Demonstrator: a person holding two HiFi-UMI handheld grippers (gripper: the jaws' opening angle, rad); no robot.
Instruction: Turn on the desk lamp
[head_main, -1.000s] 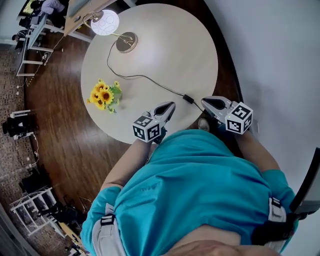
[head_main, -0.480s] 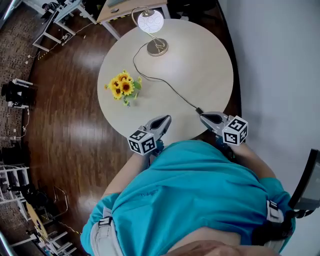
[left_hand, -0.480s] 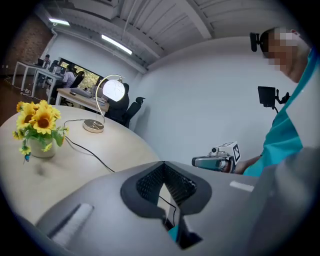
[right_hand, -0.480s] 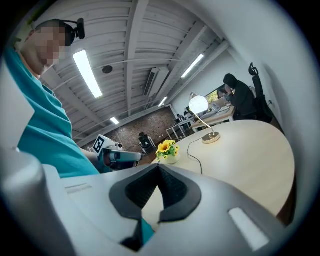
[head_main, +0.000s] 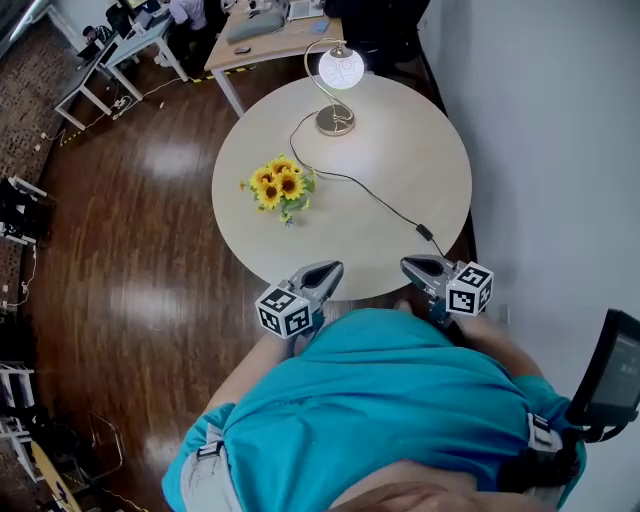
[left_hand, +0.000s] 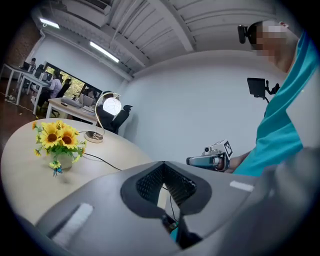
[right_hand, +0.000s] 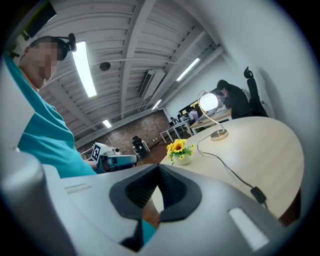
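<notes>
The desk lamp stands at the far side of the round table (head_main: 400, 150), its globe (head_main: 341, 67) glowing white above a brass base (head_main: 335, 122). Its black cord runs to an inline switch (head_main: 424, 231) near the table's near right edge. My left gripper (head_main: 328, 270) and right gripper (head_main: 410, 264) hover at the near edge, both shut and empty, the right one just short of the switch. The left gripper view shows the lit globe (left_hand: 111, 106) far beyond the shut left gripper (left_hand: 163, 162). In the right gripper view the switch (right_hand: 258, 194) lies to the right of the shut right gripper (right_hand: 159, 166).
A small vase of sunflowers (head_main: 281, 186) sits on the table's left part, beside the cord. Desks (head_main: 275, 30) and seated people are beyond the table. A white wall (head_main: 540, 120) runs along the right. Dark wood floor (head_main: 130, 230) spreads to the left.
Both grippers have drawn back from over the table near the switch to its near edge. The table now lies farther ahead. The globe glows throughout.
</notes>
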